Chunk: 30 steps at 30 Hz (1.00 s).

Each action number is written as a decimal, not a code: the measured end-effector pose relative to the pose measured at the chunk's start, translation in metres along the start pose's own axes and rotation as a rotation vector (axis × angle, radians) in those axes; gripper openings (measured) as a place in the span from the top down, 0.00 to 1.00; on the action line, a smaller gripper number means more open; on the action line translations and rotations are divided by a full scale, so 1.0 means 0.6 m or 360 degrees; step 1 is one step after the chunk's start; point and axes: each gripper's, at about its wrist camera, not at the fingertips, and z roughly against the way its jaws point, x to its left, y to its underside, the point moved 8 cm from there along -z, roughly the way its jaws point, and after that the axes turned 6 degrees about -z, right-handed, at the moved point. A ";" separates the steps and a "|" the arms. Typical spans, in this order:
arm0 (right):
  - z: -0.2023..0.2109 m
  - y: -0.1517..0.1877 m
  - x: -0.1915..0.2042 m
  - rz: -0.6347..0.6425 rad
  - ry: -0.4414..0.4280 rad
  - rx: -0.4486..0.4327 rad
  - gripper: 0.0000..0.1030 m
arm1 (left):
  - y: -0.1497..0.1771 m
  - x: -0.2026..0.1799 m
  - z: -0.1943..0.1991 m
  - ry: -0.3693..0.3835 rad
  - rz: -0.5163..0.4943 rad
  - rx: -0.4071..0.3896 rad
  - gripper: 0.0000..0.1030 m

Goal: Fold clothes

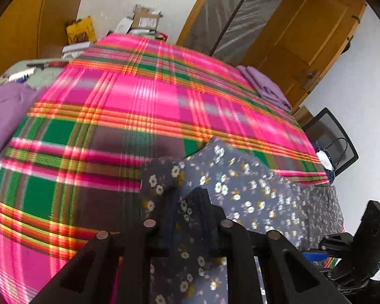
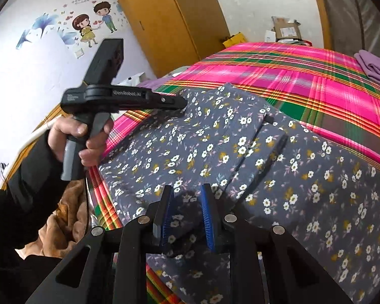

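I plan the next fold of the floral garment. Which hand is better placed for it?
Probably left: the left gripper's fingers pinch the floral garment's raised edge; the right gripper sits low at its near edge.

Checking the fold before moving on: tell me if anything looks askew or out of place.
The floral garment lies unevenly: a folded strip sits slanted across it, edges not lined up. Its near edge hangs off the plaid blanket. Nothing looks spilled or damaged.

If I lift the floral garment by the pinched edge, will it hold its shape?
Probably not. The floral garment drapes and creases over the plaid blanket, so it looks thin and floppy. Its folded flap will likely fall open. It seems light; the left gripper bunches it easily.
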 end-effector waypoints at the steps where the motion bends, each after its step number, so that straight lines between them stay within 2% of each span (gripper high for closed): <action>1: -0.001 -0.002 0.000 -0.0001 -0.0002 0.0000 0.78 | -0.005 0.000 0.003 -0.0005 -0.0004 -0.0013 0.83; 3: -0.001 -0.002 0.001 0.0002 -0.0003 0.0002 0.77 | -0.013 0.003 0.002 -0.0032 -0.0007 -0.0022 0.83; 5: 0.000 -0.001 0.001 0.0001 -0.0006 0.0001 0.77 | -0.020 0.011 -0.018 -0.0048 0.0002 0.0019 0.83; 8: 0.001 0.001 -0.002 -0.0010 -0.0013 -0.0001 0.77 | -0.025 0.022 -0.050 -0.0001 0.0045 0.0072 0.84; 12: 0.002 0.002 -0.002 -0.0019 -0.0009 0.0001 0.77 | -0.021 0.019 -0.033 -0.0001 0.0053 0.0052 0.84; 17: 0.004 0.000 -0.003 -0.0036 -0.0001 -0.0002 0.77 | 0.027 0.000 0.025 0.0020 0.0053 -0.0036 0.84; 20: 0.009 -0.010 -0.005 -0.0032 0.0052 -0.0035 0.77 | 0.069 -0.021 0.054 0.0057 0.0052 -0.0073 0.84; 30: 0.001 -0.116 -0.044 -0.0061 0.0279 -0.0143 0.77 | 0.136 -0.066 0.075 0.0088 0.0023 -0.0063 0.84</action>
